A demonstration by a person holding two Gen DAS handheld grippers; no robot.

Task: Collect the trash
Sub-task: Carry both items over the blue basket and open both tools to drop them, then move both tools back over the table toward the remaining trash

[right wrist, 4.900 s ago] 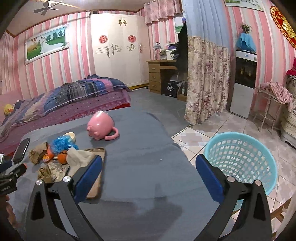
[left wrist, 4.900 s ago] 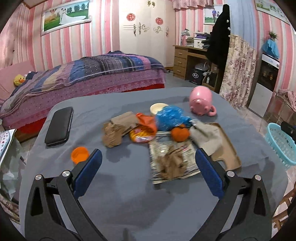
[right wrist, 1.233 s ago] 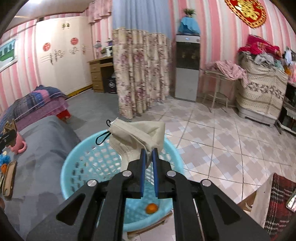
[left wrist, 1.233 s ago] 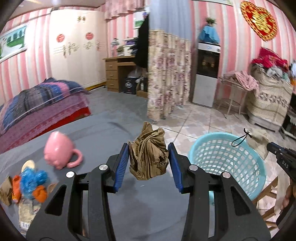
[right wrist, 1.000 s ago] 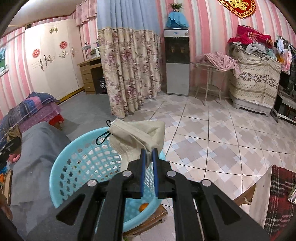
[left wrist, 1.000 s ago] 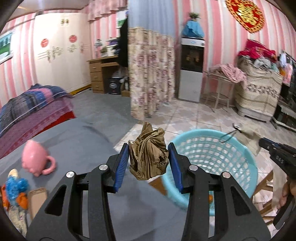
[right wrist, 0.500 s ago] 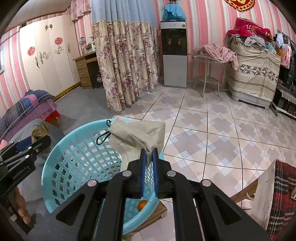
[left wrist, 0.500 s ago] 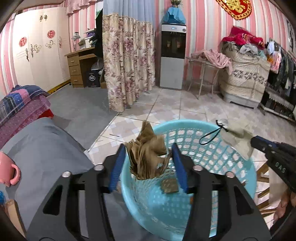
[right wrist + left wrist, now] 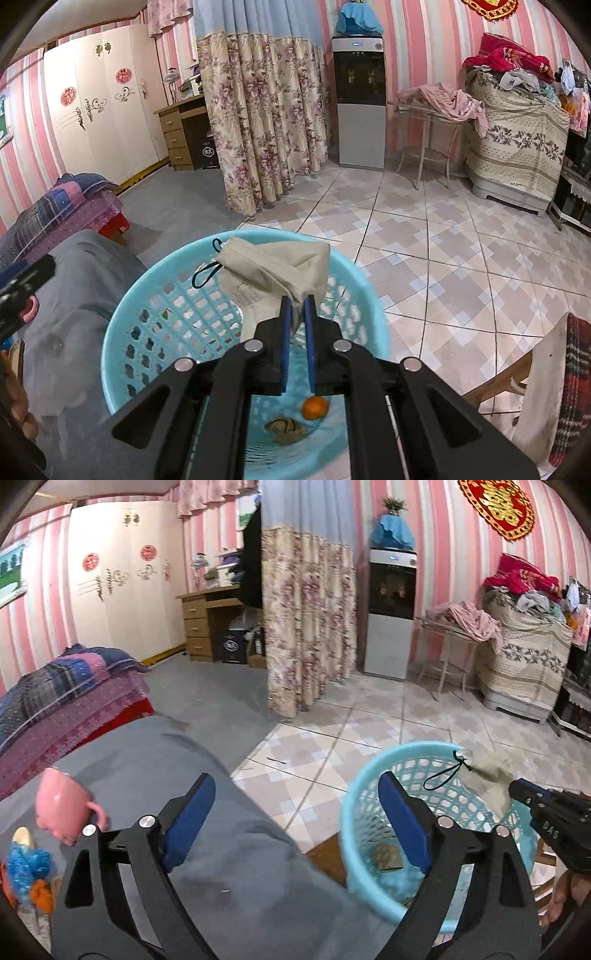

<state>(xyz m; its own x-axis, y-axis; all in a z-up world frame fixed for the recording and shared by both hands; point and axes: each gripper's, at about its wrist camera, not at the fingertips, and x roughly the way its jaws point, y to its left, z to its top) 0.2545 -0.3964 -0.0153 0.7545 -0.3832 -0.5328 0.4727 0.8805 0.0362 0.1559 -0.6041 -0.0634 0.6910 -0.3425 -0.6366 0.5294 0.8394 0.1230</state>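
Observation:
A light blue plastic basket [image 9: 354, 812] stands on the floor beside the grey table [image 9: 236, 856]. My left gripper [image 9: 295, 819] is open and empty, above the table edge next to the basket. A brown crumpled paper [image 9: 386, 856] lies in the basket, also in the right wrist view [image 9: 286, 428], beside an orange fruit [image 9: 314, 408]. My right gripper [image 9: 297, 314] is shut on a beige face mask [image 9: 280, 269] with a black ear loop, held over the basket [image 9: 122, 347]. The mask [image 9: 487, 771] and right gripper show at the right in the left wrist view.
A pink mug [image 9: 62, 808], blue crumpled plastic [image 9: 27, 864] and orange scraps [image 9: 38, 895] sit at the table's left end. A floral curtain [image 9: 306, 627], water dispenser [image 9: 391, 609], bed [image 9: 55, 709] and wooden chair [image 9: 517, 373] surround the tiled floor.
My left gripper opened and dropped the brown paper into the basket, then drew back toward the table. My right gripper stays shut on the mask over the basket.

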